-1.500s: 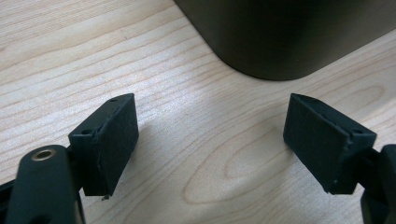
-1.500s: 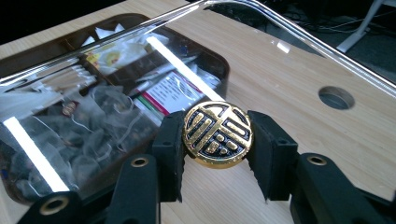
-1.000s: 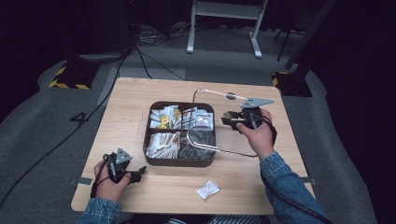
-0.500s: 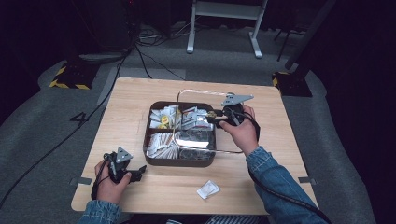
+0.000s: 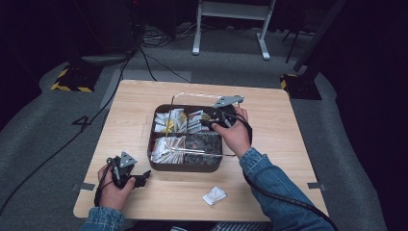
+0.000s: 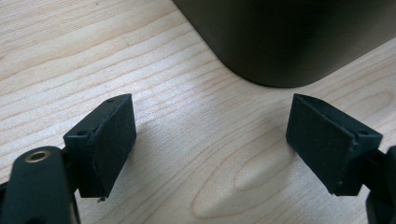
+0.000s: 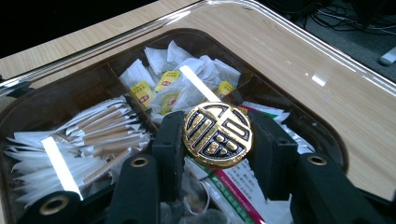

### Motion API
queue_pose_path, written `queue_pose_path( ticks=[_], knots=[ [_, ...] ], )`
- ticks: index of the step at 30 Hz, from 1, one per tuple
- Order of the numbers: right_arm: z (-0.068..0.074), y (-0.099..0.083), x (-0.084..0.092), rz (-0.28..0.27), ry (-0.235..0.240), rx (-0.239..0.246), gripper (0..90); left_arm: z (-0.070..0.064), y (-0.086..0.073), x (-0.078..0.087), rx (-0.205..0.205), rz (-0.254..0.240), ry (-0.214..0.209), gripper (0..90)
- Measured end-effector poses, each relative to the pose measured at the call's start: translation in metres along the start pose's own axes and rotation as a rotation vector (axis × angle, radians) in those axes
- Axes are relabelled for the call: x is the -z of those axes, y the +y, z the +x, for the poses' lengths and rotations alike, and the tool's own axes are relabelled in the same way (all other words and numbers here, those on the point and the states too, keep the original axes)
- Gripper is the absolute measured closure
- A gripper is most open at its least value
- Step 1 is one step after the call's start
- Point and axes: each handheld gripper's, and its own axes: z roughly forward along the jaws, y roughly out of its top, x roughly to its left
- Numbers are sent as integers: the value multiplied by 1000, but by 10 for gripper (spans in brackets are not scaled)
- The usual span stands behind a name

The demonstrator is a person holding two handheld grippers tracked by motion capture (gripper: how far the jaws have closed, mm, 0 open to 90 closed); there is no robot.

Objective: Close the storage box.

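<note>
Where high view blurs | right gripper [image 7: 217,140] clamps gold knob [image 7: 217,134]

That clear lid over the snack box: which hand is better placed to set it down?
The right. Its gripper already clamps the lid's gold knob above the box. The left gripper rests open on the table, beside the box.

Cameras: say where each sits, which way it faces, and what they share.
High view: above the table, looking forward and down; both forearms and hands enter from below.
Left claw view: on the left claw, facing bare wood and the box corner; open jaws.
Right claw view: on the right claw, over the box; jaws clamp the lid knob.
Shared: the box.
</note>
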Motion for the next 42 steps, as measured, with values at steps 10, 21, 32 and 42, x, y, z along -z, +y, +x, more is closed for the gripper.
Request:
queue_pose_path(
  ticks=[10,21,32,42],
  knots=[
    [12,2,-23,7,2,4,587,1,1,-1,-1,3,-1,159],
    [31,-2,-45,26,5,7,587,0,1,-1,3,2,1,159],
    [42,-8,-59,43,-5,5,586,0,1,-1,2,2,2,159],
    [45,-9,-64,45,11,22,586,0,1,-1,3,2,2,159]
  ],
)
